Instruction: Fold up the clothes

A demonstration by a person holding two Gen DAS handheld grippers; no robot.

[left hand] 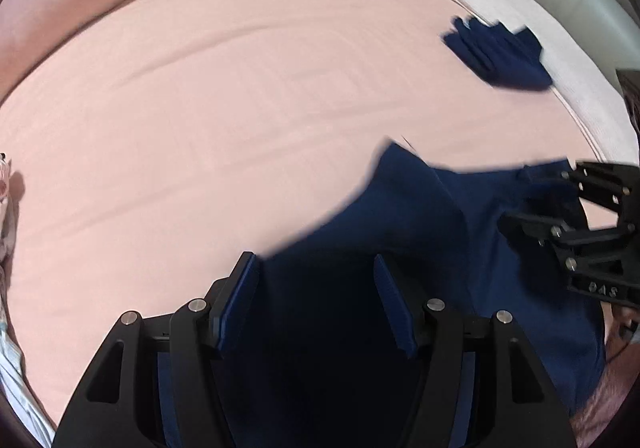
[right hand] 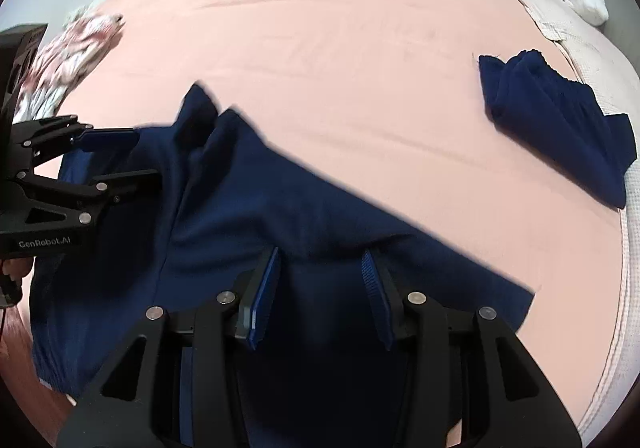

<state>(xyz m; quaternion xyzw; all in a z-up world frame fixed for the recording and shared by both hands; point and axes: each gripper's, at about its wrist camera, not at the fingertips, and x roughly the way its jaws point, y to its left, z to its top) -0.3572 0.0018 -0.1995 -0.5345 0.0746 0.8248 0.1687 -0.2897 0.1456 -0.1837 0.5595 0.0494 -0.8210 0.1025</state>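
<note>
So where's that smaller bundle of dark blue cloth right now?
The small navy bundle lies on the far right of the peach bedsheet, at its edge beside the pale blanket, well apart from the large navy garment under both claws.

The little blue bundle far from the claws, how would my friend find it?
Start with the big peach bedsheet and follow it to its right side, where a paler cover begins. The small folded navy bundle lies right on that border. Unlike the big navy garment under the claws, it's small, bunched, and nobody is touching it.
</note>
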